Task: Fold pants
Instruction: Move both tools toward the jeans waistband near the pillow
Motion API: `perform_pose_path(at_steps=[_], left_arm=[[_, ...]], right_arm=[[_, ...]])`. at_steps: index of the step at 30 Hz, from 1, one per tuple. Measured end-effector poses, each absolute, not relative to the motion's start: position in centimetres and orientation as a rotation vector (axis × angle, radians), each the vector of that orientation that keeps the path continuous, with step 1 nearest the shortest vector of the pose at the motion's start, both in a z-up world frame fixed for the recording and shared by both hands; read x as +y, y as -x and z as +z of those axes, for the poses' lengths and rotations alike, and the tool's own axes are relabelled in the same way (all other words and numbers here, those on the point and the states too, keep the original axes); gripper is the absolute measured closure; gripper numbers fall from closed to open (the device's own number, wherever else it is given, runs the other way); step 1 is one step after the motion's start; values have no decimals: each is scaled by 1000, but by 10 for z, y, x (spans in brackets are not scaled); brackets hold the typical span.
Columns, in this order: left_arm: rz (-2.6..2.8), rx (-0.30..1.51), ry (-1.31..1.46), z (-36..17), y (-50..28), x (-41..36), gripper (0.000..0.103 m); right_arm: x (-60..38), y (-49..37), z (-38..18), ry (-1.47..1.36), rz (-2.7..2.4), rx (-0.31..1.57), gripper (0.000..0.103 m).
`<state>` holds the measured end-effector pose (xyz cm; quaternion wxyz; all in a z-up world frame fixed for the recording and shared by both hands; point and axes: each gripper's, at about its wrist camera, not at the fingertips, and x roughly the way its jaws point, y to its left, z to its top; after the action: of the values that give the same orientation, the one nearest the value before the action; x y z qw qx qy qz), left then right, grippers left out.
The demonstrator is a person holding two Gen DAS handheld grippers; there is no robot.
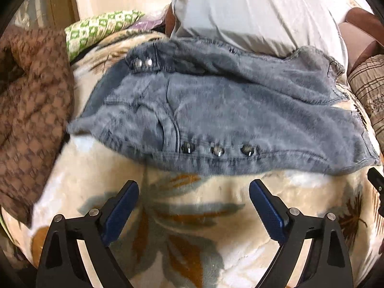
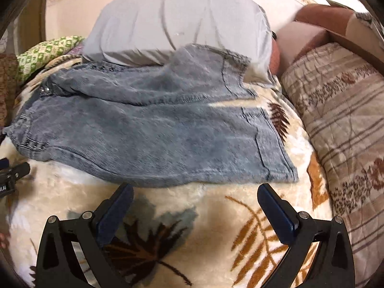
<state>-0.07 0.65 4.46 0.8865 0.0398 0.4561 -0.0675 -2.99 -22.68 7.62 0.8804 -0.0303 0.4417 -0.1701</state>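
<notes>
Grey-blue denim pants [image 1: 228, 110] lie spread across a cream leaf-patterned blanket [image 1: 192, 216], waist with metal studs toward the left, legs reaching right. They also show in the right wrist view [image 2: 148, 132]; the far leg rests against a grey pillow [image 2: 180, 21]. My left gripper [image 1: 194, 187] is open and empty, just in front of the studded near edge. My right gripper [image 2: 195, 190] is open and empty, just in front of the near leg's edge. The right gripper's tip shows at the left wrist view's right edge [image 1: 376, 180]; the left gripper shows at the right wrist view's left edge [image 2: 14, 171].
A brown patterned quilt [image 1: 31, 110] lies to the left, with a green-and-white cloth [image 1: 96, 27] behind it. A striped beige bedspread [image 2: 343, 120] lies to the right. Brown and pink cushions [image 2: 312, 26] sit at the back right beside the pillow.
</notes>
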Motion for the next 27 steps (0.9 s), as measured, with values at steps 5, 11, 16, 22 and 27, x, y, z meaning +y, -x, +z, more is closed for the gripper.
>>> perform_pose_path(at_steps=[5,11,16,22,27], left_arm=[[-136,903,-115,74,-9,4,10],[-141,863,-106,93,-12,0,10],[-145,852,-103,99,-16,-2,10],[-154,854,-101,105,-24,-5,10],[-158,861,-110,110,-39,-7,10]], right_arm=[[-217,12,95,91,-294,894,1],[-209,-3,105,101,-271,872,1],[-208,-12,107,84,-258,867,1],[-209,-15,108,78,-246,861,1],[-212,-22,109,68,-237,861,1]])
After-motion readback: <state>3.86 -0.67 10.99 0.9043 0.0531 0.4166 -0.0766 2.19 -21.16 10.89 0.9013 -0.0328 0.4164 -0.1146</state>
